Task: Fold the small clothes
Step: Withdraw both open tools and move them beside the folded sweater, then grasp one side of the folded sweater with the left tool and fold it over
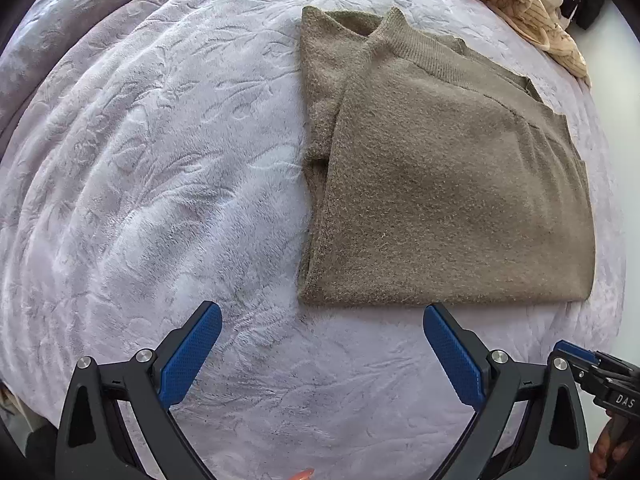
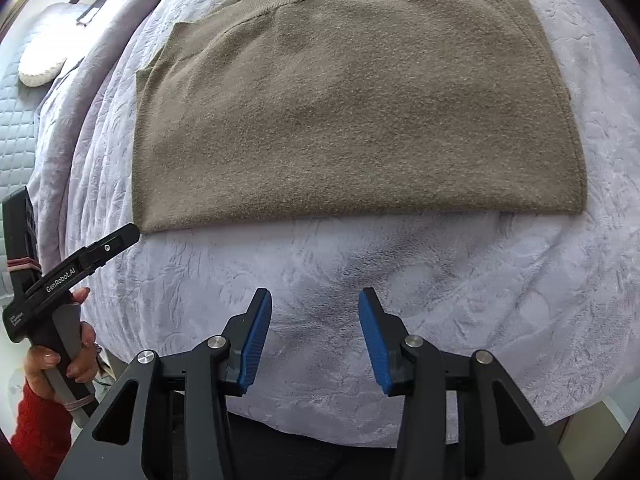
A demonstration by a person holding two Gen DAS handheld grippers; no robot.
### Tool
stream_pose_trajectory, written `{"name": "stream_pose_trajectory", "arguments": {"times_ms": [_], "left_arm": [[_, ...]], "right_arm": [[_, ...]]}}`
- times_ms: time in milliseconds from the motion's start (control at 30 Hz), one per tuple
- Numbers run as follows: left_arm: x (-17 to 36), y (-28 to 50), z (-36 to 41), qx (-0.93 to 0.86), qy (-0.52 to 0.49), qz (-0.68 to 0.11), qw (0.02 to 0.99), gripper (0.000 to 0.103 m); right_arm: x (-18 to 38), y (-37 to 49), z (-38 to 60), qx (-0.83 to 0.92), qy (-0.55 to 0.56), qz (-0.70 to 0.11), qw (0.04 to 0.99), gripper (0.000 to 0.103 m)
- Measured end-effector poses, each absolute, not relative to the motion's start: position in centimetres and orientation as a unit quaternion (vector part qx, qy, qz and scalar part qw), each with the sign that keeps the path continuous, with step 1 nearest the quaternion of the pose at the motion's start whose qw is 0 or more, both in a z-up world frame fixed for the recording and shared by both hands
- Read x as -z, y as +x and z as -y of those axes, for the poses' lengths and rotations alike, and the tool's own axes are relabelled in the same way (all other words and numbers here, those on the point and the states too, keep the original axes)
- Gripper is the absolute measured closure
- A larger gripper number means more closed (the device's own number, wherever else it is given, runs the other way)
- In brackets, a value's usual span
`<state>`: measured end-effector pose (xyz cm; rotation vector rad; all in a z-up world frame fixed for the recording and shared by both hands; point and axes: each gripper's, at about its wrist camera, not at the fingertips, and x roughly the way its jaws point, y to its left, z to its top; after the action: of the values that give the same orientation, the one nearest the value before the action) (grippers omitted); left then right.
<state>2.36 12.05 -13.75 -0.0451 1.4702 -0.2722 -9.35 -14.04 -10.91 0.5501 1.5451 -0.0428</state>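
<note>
1. The left gripper point(image 1: 322, 314) is held with its jaws spread wide. Nothing is gripped; the blue pads point(image 1: 192, 354) are clear of the blanket point(image 1: 160, 200).
2. The right gripper point(image 2: 315, 300) is likewise held released, with a narrower gap between its pads point(image 2: 256, 340). Nothing is seen between them.
3. The sweater point(image 1: 440, 184), olive-brown and knitted, is laid folded and flat on the blanket. In the left wrist view it is found at 1 to 3 o'clock, its near edge just beyond the right-hand fingertip. In the right wrist view it point(image 2: 352, 112) is found at 12 o'clock, well beyond the fingertips.
4. The ribbed collar point(image 1: 420, 48) is seen at the far side of the sweater, at 12 to 1 o'clock.
5. A beige heap of clothes point(image 1: 524, 12) is seen at the far right blanket edge, at 1 o'clock.
6. In the right wrist view the left gripper's handle point(image 2: 60, 320) is seen at 8 o'clock, held by a hand point(image 2: 60, 356) with a red sleeve point(image 2: 40, 436).
</note>
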Motion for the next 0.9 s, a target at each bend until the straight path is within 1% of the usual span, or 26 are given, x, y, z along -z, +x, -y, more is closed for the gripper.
{"name": "stream_pose_trajectory", "arguments": {"times_ms": [33, 67, 233, 333, 533, 767, 867, 900], "left_arm": [[13.7, 2.3, -12.1, 0.124, -0.018, -0.668, 0.733, 0.002], [13.7, 2.4, -11.9, 0.123, -0.014, -0.668, 0.734, 0.002], [13.9, 2.8, -11.5, 0.116, -0.022, -0.671, 0.732, 0.002], [14.0, 3.0, -11.6, 0.113, -0.031, -0.673, 0.73, 0.002], [14.1, 3.5, -12.7, 0.106, -0.039, -0.682, 0.723, 0.002], [15.7, 4.6, -15.7, 0.108, -0.11, -0.706, 0.691, 0.002], [15.5, 5.2, -17.0, 0.116, -0.152, -0.696, 0.692, 0.002], [15.2, 5.5, -17.3, 0.117, -0.163, -0.689, 0.696, 0.002]], "right_arm": [[11.0, -9.2, 13.9, 0.016, 0.249, -0.689, 0.68, 0.047], [11.1, -9.1, 13.8, 0.012, 0.253, -0.689, 0.679, 0.046], [11.8, -8.5, 13.2, -0.002, 0.278, -0.69, 0.668, 0.046], [12.2, -8.2, 12.9, -0.011, 0.294, -0.689, 0.663, 0.043], [12.8, -7.7, 12.2, -0.034, 0.342, -0.675, 0.653, 0.043], [15.3, -7.2, 11.8, -0.056, 0.454, -0.637, 0.621, 0.043], [16.6, -6.9, 11.1, -0.071, 0.496, -0.616, 0.608, 0.043], [17.1, -6.7, 10.8, -0.075, 0.509, -0.609, 0.604, 0.04]]}}
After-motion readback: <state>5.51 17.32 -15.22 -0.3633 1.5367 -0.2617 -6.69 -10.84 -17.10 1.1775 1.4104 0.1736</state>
